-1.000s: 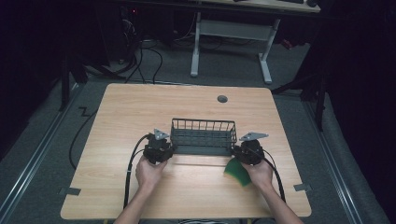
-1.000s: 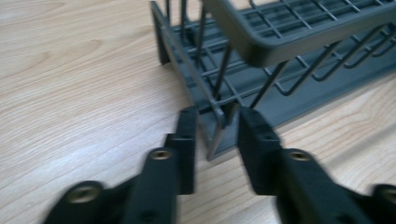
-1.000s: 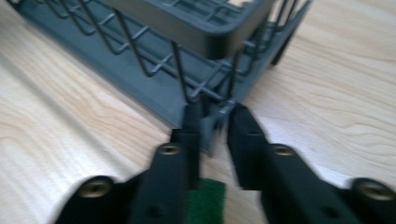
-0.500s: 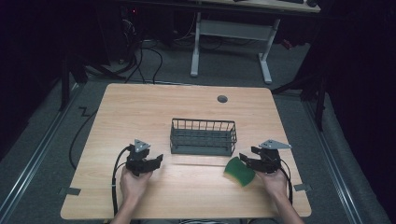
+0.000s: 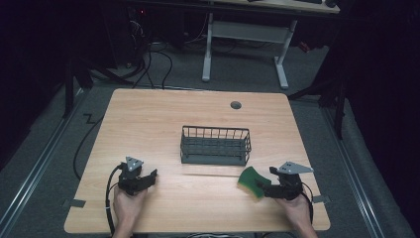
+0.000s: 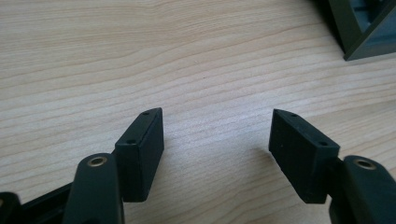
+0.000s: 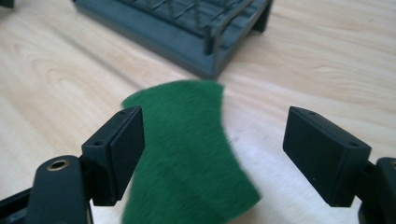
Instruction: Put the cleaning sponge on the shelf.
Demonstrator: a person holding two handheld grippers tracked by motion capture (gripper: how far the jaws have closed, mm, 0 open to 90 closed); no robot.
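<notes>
A dark wire basket (image 5: 215,146) stands in the middle of the wooden table (image 5: 198,111). A green scouring pad (image 5: 251,181) lies flat just in front of its right end. My left gripper (image 5: 150,175) rests low over bare wood at the front left; its jaws have just been opening and nothing is between them (image 6: 217,135). My right gripper (image 5: 265,185) points left at the pad. Its jaws have also just been opening, and they stand wide (image 7: 215,122) with the pad (image 7: 187,158) lying loose on the table between them, not pressed.
The basket's corner (image 6: 364,28) shows at the upper right of the left gripper view, and its end (image 7: 196,28) is just beyond the pad in the right gripper view. A cable hole (image 5: 236,105) is at the table's back. Cables trail off the front edge.
Both hands have drawn back from the basket's ends toward the front edge and outward. Both pairs of jaws have opened. Basket and pad lie where they were.
</notes>
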